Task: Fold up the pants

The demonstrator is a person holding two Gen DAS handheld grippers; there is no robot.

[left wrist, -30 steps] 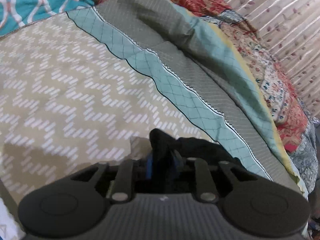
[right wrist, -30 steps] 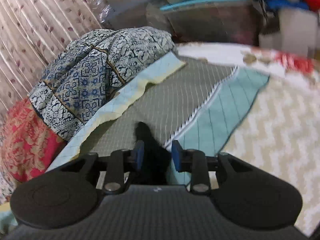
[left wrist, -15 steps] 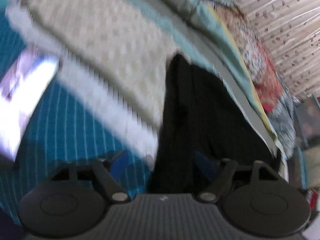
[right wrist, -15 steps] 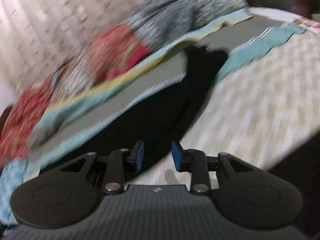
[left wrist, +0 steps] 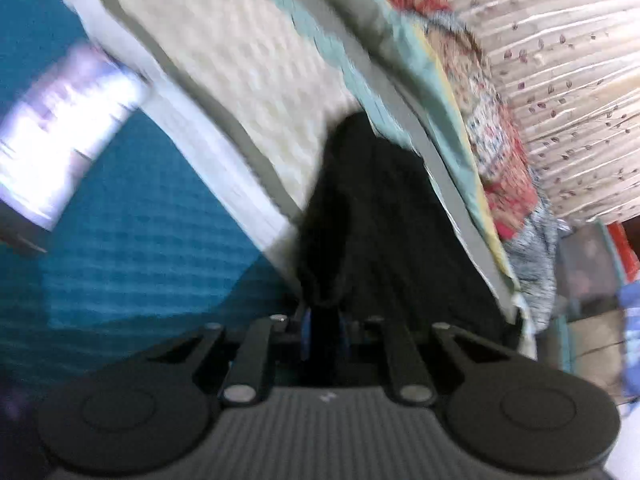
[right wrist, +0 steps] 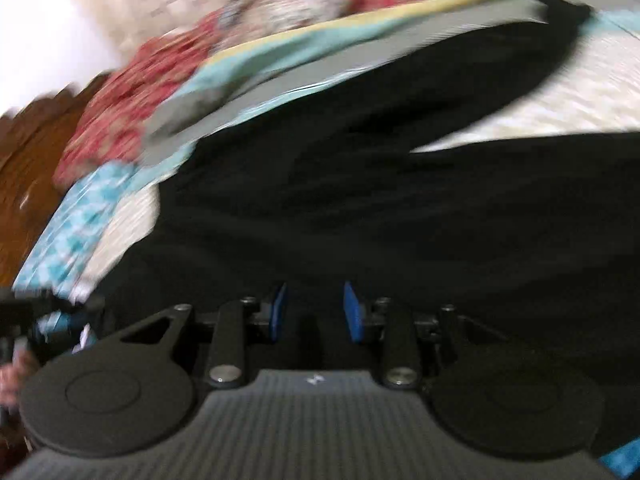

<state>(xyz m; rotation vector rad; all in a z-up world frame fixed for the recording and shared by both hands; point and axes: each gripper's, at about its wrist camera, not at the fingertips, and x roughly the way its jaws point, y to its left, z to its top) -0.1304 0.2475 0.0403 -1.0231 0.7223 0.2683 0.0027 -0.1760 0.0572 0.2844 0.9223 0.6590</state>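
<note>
The black pants (left wrist: pixel 380 208) lie stretched out along the bed, one leg running away toward the far edge. My left gripper (left wrist: pixel 324 332) is shut on a fold of the pants near their close end. In the right wrist view the pants (right wrist: pixel 380 208) fill the middle, with two legs spreading to the right. My right gripper (right wrist: pixel 314 312) hovers over the black cloth with its blue pads (right wrist: pixel 354 312) apart; nothing shows between them. Both views are motion-blurred.
The bed has a cream zigzag cover (left wrist: pixel 248 64) with a teal and grey quilt border (left wrist: pixel 436 160). Red and patterned bedding (left wrist: pixel 500 148) is piled along a beige curtain (left wrist: pixel 568 80). A teal mat (left wrist: pixel 120 220) lies at left. Dark wood (right wrist: pixel 32 152) shows at left.
Both grippers swung back along the pants. The left opened, then shut again on the pants near end. The right let go of the pants and now stands open over it.
</note>
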